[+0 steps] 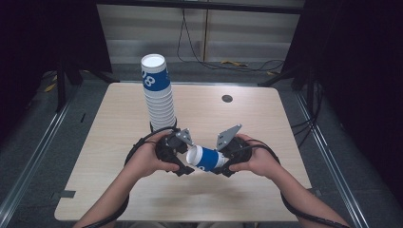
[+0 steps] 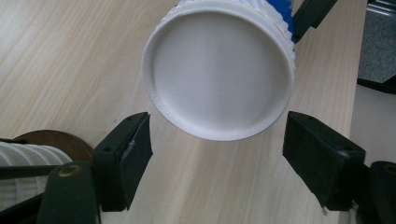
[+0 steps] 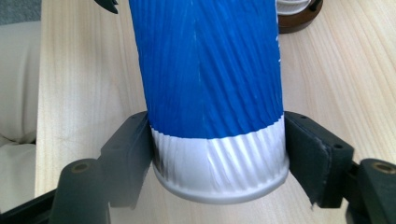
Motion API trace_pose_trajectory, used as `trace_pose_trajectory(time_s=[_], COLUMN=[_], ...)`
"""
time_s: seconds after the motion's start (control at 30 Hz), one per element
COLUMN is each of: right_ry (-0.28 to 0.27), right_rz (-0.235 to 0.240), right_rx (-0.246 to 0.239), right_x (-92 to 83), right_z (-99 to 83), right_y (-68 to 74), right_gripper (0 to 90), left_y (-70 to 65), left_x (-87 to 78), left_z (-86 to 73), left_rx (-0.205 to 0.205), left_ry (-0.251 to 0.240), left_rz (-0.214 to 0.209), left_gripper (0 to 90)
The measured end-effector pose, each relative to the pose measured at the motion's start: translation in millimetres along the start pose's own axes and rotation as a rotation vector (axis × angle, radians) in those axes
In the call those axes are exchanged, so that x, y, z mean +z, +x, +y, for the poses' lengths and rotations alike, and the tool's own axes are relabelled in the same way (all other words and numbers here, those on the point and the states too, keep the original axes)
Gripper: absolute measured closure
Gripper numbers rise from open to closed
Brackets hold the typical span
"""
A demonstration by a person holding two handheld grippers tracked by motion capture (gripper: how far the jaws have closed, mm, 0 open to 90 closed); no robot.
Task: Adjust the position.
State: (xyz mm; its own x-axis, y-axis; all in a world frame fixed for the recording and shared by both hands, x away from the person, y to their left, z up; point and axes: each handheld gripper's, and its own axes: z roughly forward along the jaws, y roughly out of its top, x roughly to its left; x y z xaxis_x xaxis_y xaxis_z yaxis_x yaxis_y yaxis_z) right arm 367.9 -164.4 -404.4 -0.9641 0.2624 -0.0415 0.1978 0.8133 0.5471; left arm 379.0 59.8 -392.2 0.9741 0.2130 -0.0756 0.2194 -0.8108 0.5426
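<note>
A blue and white paper cup point(image 1: 205, 159) lies level in the air between the two grippers, just above the table. My right gripper point(image 3: 217, 135) is shut on it, the pads pressing both sides of the white band point(image 3: 219, 161) at the end nearest that hand. The cup's round white bottom point(image 2: 219, 70) faces my left gripper point(image 2: 217, 130), which is open. Its pads point(image 2: 135, 149) stand to either side below the bottom and do not touch it. In the high view the left gripper point(image 1: 183, 164) and the right gripper point(image 1: 222, 166) face each other near the table's front.
A tall stack of the same cups point(image 1: 157, 95) stands on a brown round base point(image 2: 56, 140) just behind the left hand. A small black round cap point(image 1: 227, 99) sits in the wooden table point(image 1: 109, 166) at the back. Cables trail from both grippers.
</note>
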Motion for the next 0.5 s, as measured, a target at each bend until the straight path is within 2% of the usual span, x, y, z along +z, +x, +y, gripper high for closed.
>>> trace_pose_trajectory(time_s=[0.2,0.3,0.4,0.5], right_ry=[0.007,0.015,0.013,0.020], right_rz=[0.002,-0.005,-0.003,-0.001], right_rx=[-0.005,-0.008,-0.010,-0.010], right_x=[0.4,0.8,1.1,1.9], right_z=[0.7,0.8,1.0,1.5], right_y=[-0.1,0.0,0.1,1.3], right_gripper=[27.1,27.0,26.9,26.9], left_y=[-1.3,-1.7,-2.3,-2.6], left_x=[1.2,1.5,2.3,2.6], left_z=[3.2,5.0,6.1,7.1], left_rx=[0.009,0.017,0.006,0.018], left_ry=[0.020,0.029,0.028,0.042], left_rz=[0.009,0.005,0.003,0.000], left_gripper=[23.7,23.5,23.5,23.5])
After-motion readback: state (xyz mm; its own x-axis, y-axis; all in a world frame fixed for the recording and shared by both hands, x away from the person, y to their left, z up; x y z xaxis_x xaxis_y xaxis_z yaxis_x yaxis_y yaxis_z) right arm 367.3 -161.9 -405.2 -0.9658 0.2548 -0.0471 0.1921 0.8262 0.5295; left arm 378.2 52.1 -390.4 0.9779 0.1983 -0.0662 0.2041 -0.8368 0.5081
